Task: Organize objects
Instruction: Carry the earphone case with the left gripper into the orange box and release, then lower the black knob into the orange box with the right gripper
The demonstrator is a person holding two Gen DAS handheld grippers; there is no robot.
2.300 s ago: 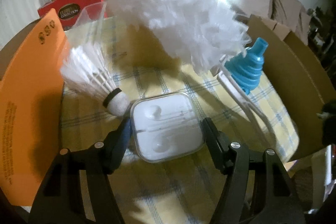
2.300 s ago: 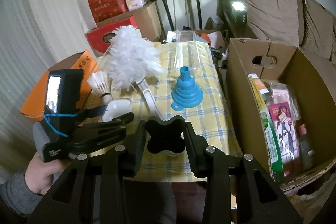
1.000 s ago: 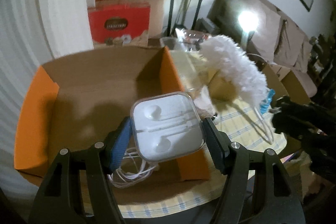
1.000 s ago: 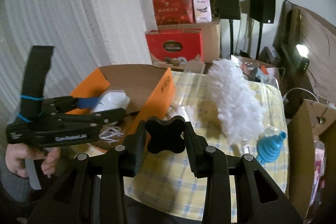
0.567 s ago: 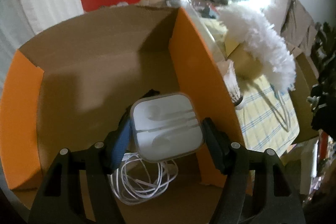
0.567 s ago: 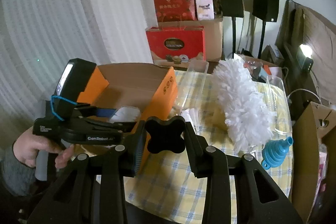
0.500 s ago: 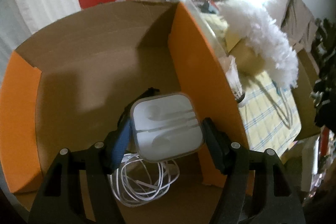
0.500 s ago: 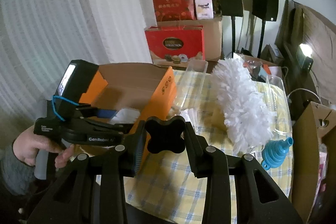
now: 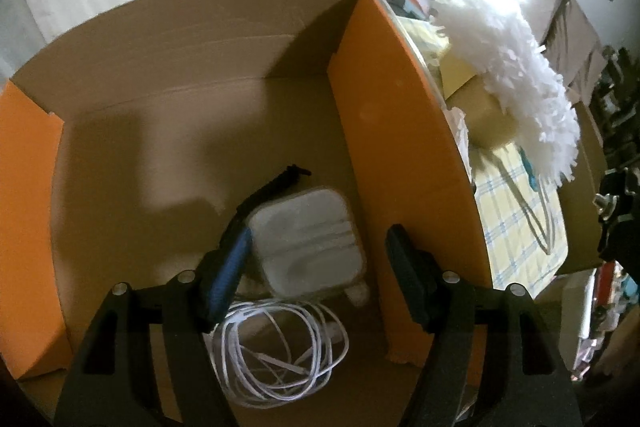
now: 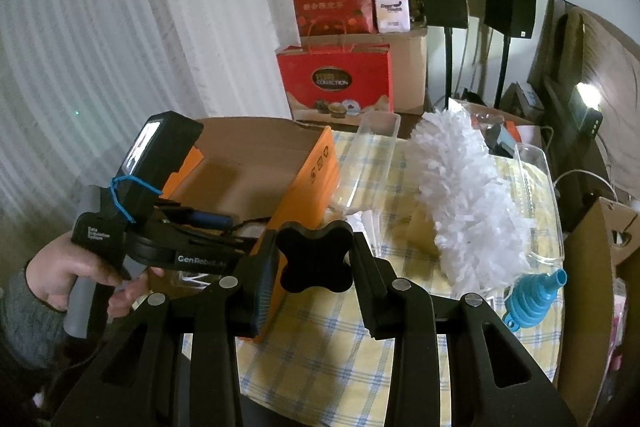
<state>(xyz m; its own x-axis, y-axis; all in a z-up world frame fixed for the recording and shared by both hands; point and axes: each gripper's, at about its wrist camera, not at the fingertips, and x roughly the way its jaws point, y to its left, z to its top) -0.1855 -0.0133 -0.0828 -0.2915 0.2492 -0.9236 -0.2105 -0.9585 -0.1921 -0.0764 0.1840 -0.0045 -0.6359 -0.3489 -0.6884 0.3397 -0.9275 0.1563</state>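
Legible writing: "COLLECTION" on a dark oval on the red gift box (image 10: pixel 334 83); "GenRobot" in white on the body of the left gripper (image 9: pixel 316 269); smaller white lettering on its grip, too small to read.

The left gripper is released, its fingers spread inside the orange cardboard box (image 9: pixel 384 115). The white earphone case (image 9: pixel 306 241), a rounded square of glossy plastic, lies free on the brown box floor between the fingers (whether the blue-padded finger touches it cannot be told). A loose coil of white cable (image 9: pixel 276 351) lies just beside it.

The right gripper (image 10: pixel 314 257) is clenched on a black cross-shaped block (image 10: pixel 314 255).

On the yellow checked tablecloth (image 10: pixel 320 351): a fluffy white duster (image 10: pixel 468 195) and a ribbed blue funnel (image 10: pixel 528 293).
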